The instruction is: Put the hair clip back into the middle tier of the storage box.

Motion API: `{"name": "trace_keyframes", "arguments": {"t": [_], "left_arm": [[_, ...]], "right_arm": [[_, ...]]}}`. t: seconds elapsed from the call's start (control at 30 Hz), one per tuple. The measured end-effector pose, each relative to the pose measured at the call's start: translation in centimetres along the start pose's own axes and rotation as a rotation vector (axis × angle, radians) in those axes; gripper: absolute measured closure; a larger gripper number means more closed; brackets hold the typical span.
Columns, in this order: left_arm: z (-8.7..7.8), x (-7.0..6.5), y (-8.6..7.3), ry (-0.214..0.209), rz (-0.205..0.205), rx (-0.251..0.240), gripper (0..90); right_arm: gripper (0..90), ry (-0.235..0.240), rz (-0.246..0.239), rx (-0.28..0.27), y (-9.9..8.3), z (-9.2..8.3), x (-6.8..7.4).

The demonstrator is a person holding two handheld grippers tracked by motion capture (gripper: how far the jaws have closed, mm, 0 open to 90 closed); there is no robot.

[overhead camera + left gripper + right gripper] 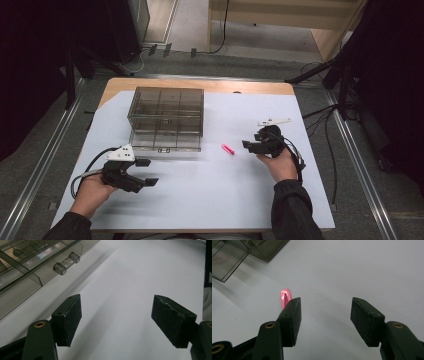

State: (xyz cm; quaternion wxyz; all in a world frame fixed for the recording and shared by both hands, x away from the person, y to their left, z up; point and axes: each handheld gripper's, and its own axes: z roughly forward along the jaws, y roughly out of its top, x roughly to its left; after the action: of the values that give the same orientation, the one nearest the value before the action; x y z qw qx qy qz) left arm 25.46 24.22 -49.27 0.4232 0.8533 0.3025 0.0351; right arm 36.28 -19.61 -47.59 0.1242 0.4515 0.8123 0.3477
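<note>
Both pairs of jaws stand spread wide with nothing between the pads. From the right gripper view, its two black jaws rise over the white sheet, and a small pink piece lies on the sheet just past the tip of the left-hand jaw, partly hidden behind it and apart from the pads. What exactly the pink piece is, the pictures do not tell; it looks short, rounded and glossy.

From the high view, the pink piece lies on the sheet between the box and the right gripper, near the gripper and a little off the box's front right corner. The right hand holds its gripper low over the sheet, pointing left toward the piece.

The left gripper is held by the left hand near the front left of the sheet, pointing right, just in front of the box. From the left gripper view, bare sheet lies between its jaws, and the box, smoky and see-through with inner dividers, shows at the upper left with a small clear handle on its front.

The box sits closed on the rear left part of the sheet, which covers a wooden table.
</note>
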Motion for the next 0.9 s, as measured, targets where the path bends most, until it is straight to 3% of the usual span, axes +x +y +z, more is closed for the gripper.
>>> {"name": "trace_keyframes", "arguments": {"t": [0.37, 0.9], "left_arm": [[0.08, -0.06, -0.02, -0.001, 0.008, 0.0, 25.3], [0.01, -0.01, 0.05, 0.005, 0.006, -0.009, 25.3]], "right_arm": [[43.4, 0.004, 0.021, 0.027, 0.1, -0.03, -0.24], [43.5, 0.008, 0.012, 0.049, 0.05, 0.04, -0.17]]}}
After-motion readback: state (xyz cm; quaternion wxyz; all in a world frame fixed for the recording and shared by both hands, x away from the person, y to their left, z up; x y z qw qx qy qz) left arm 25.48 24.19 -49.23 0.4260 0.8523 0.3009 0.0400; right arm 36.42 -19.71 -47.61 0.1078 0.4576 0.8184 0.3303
